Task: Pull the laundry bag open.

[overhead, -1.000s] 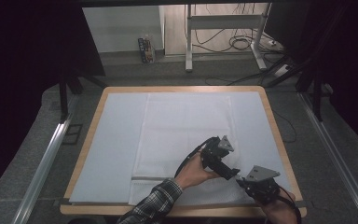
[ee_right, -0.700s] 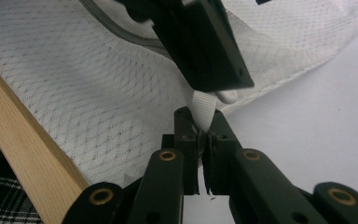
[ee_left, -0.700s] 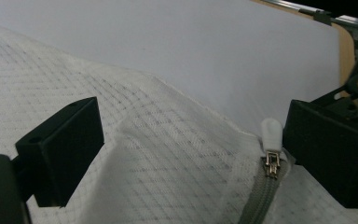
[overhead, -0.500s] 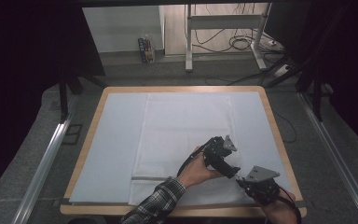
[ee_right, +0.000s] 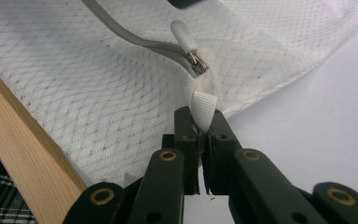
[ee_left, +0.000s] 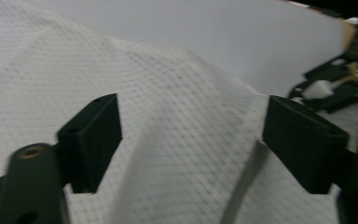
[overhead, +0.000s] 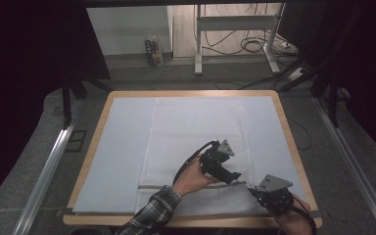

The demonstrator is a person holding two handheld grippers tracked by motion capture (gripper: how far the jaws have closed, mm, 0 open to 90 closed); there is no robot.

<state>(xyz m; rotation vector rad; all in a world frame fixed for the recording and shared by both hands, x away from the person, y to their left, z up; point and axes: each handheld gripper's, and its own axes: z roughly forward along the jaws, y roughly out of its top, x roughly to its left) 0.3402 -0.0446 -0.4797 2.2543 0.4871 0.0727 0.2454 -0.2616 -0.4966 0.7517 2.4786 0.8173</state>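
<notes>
Two grippers on the mesh bag [overhead: 196,142]: our right gripper [ee_right: 204,122] pinches its white tab [ee_right: 202,108], and our left gripper [ee_left: 191,135] has just been closing, fingers not yet pinching the mesh. Next we need the zipper pull [ee_right: 184,35] gripped.

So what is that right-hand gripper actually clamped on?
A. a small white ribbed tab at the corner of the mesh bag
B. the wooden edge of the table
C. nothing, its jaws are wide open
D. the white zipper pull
A. In the right gripper view the right gripper has its jaws shut on the ribbed tab at the mesh bag corner; the zipper pull lies free above it.
</notes>
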